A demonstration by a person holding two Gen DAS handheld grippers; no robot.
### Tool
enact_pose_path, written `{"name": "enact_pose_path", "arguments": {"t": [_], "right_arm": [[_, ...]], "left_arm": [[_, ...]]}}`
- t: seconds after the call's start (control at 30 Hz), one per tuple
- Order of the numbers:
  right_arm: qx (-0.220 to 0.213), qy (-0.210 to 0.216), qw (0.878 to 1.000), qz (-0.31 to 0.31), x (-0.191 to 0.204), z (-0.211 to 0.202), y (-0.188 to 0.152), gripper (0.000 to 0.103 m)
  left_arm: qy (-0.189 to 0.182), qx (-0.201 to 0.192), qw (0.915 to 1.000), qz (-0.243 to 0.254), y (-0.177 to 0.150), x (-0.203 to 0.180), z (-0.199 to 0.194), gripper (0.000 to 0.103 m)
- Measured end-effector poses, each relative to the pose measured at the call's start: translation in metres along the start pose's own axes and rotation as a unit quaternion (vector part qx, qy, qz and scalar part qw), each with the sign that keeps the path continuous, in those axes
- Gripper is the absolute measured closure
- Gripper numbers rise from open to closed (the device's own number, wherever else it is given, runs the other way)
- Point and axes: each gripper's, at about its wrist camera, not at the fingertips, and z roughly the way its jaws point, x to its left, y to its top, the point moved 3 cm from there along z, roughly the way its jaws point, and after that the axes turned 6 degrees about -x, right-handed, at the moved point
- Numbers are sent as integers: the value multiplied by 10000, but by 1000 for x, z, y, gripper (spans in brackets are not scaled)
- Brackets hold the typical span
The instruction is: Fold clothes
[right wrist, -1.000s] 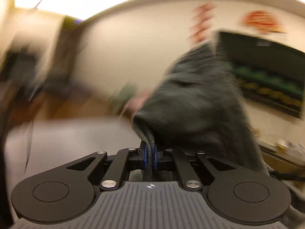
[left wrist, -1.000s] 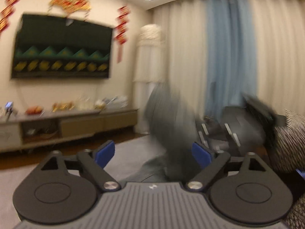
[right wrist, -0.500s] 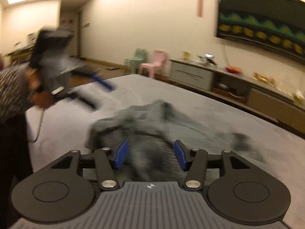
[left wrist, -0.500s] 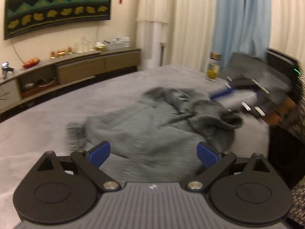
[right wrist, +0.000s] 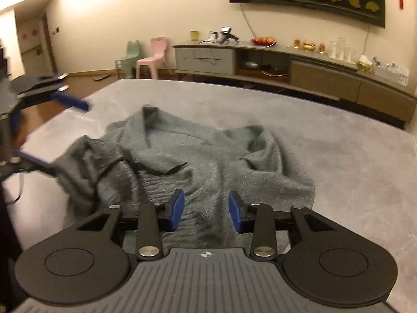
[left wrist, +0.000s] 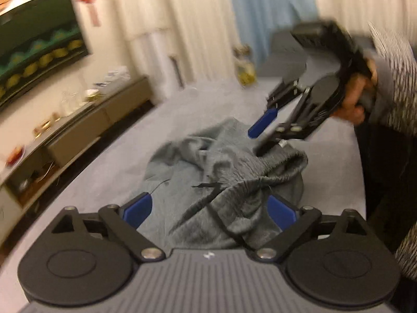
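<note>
A crumpled grey garment (left wrist: 224, 172) with a ribbed waistband and dark drawstring lies heaped on the grey padded surface (left wrist: 125, 154). My left gripper (left wrist: 208, 211) is open, its blue pads spread over the near edge of the cloth with nothing between them. Beyond the heap, a hand holds my right gripper (left wrist: 260, 135), also open, one finger low by the waistband. In the right wrist view the garment (right wrist: 198, 156) spreads ahead of my open right gripper (right wrist: 206, 211). The left gripper (right wrist: 69, 137) shows blurred at the cloth's left edge.
A low TV cabinet (right wrist: 299, 62) runs along the far wall under a dark wall screen. Pink (right wrist: 153, 54) and green small chairs stand on the floor. A jar (left wrist: 245, 70) sits at the surface's far end by the curtains. The person's striped sleeve (left wrist: 398, 60) is at right.
One second ago my right gripper was shut on the lifted garment. It let go, and the cloth now lies heaped on the surface. Both grippers have come down close to it, open.
</note>
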Motion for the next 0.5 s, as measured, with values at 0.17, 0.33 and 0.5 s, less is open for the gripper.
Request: {"name": "enact_pose_path", "arguments": {"t": [0.17, 0.33, 0.5], "right_arm": [[659, 56, 9974, -281, 6, 23, -31, 72], [-300, 273, 9978, 522, -17, -2, 0, 95], [-982, 1027, 9833, 1137, -28, -24, 33, 95]], "left_arm": [[-369, 893, 9905, 974, -2, -23, 80, 16], [-329, 769, 9855, 1474, 12, -42, 91, 23], [18, 658, 9923, 1054, 36, -28, 80, 91]]}}
